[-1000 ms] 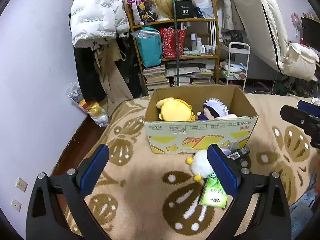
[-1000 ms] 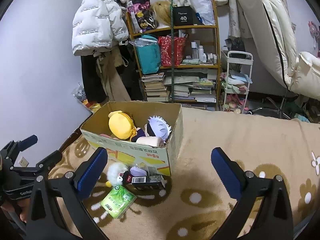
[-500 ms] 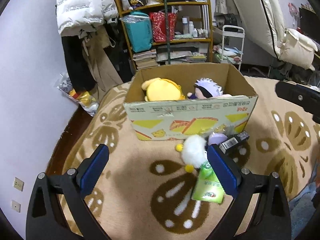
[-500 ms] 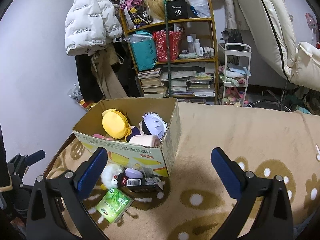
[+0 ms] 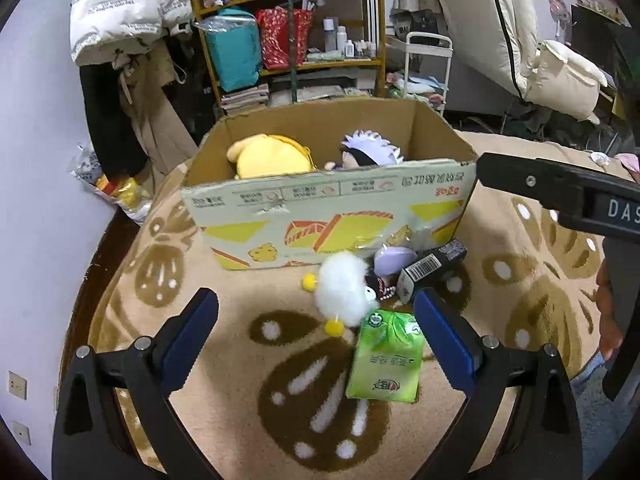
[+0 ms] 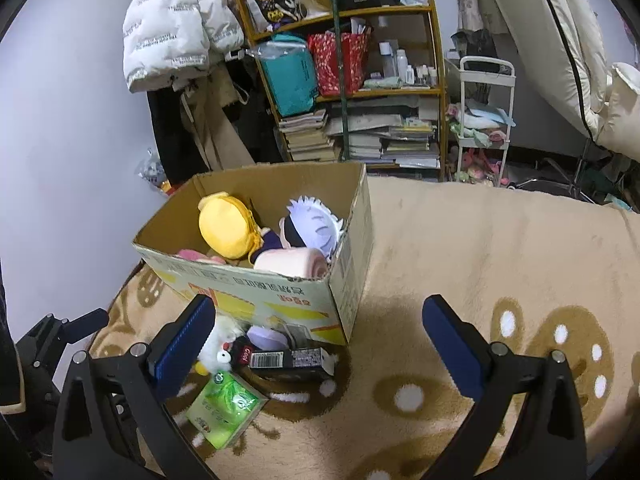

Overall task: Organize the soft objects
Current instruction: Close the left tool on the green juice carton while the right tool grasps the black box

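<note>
An open cardboard box (image 5: 328, 208) (image 6: 280, 292) stands on the beige rug. It holds a yellow plush (image 5: 272, 158) (image 6: 228, 228), a white-haired doll (image 5: 372, 150) (image 6: 312, 228) and a pink roll (image 6: 290, 262). On the rug in front of the box lie a white fluffy plush (image 5: 342, 288) (image 6: 218, 346), a purple item (image 5: 394, 260), a black carton (image 5: 432, 270) (image 6: 288, 360) and a green tissue pack (image 5: 386, 356) (image 6: 224, 408). My left gripper (image 5: 316, 332) is open, just short of the white plush. My right gripper (image 6: 316, 340) is open, above the rug beside the box.
A cluttered shelf (image 6: 352, 80) with books and bags stands behind the box. Coats (image 6: 176, 40) hang on the left wall. A white trolley (image 6: 484, 120) and a leaning mattress (image 5: 480, 28) are at the right. The right gripper's body (image 5: 560, 196) shows in the left wrist view.
Both grippers have moved forward and down towards the box and the items on the rug. Jaws stay open. Nothing was picked up.
</note>
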The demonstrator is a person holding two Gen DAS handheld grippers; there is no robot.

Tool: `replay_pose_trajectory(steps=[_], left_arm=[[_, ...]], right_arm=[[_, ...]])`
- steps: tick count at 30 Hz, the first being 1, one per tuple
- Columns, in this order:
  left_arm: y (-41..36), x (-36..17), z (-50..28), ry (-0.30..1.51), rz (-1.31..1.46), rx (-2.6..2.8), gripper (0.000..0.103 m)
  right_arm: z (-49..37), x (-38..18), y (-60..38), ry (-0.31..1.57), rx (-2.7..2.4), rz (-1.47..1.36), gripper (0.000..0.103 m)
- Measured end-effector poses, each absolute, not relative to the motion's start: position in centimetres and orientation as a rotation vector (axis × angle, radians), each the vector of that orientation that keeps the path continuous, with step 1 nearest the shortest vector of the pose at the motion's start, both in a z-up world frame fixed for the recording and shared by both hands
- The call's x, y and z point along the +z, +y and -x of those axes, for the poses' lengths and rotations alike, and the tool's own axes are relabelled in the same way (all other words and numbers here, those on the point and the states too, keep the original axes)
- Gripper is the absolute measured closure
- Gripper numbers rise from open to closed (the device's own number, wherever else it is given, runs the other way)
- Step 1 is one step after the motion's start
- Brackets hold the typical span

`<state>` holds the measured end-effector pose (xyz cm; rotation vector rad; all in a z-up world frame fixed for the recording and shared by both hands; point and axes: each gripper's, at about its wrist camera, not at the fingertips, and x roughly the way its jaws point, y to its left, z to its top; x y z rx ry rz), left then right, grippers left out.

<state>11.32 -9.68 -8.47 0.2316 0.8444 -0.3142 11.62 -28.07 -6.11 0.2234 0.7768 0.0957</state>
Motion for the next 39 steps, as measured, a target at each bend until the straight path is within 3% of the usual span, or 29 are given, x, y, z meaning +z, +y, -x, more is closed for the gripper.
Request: replay_pose_trajectory(steps=[30, 33, 37, 39], left_arm=[[-13.2, -16.0, -12.2, 1.096, -0.304, -0.411, 0.007], [-13.0, -16.3, -12.2, 1.106, -0.295, -0.414, 0.017], [-12.5, -16.7, -12.5, 1.125, -0.267, -0.441, 0.039], [-12.4, -16.8, -12.4, 1.124, -0.274, -0.444, 0.047]], right_arm=[[-14.9, -14.2, -24.7, 1.081, 0.163, -0.146, 0.0], [-15.0, -14.6, -24.6, 1.087, 0.174, -0.14, 0.0], [-15.1, -14.8, -24.6, 1.092, 0.181, -0.152, 0.0], [-15.2, -14.9, -24.7, 1.097, 0.188, -0.164, 0.009]])
